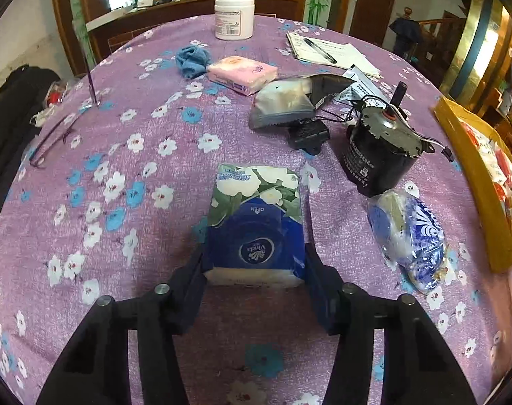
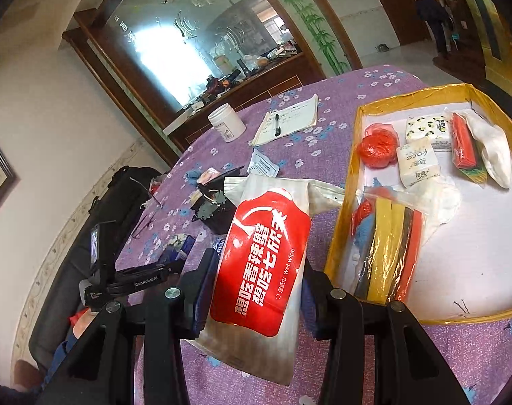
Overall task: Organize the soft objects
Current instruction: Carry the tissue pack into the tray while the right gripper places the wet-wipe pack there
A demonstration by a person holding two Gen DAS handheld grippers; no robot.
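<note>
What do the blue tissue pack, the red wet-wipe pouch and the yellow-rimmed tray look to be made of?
Blue tissue pack: thin glossy plastic film, printed, with white paper tissue showing at its near end. Red wet-wipe pouch: glossy plastic film, going by its sheen and creases. Yellow-rimmed tray: probably cardboard, white inside, edges wrapped in shiny yellow tape.

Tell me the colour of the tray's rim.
Yellow; the tray rim shows best in the right wrist view.
</note>
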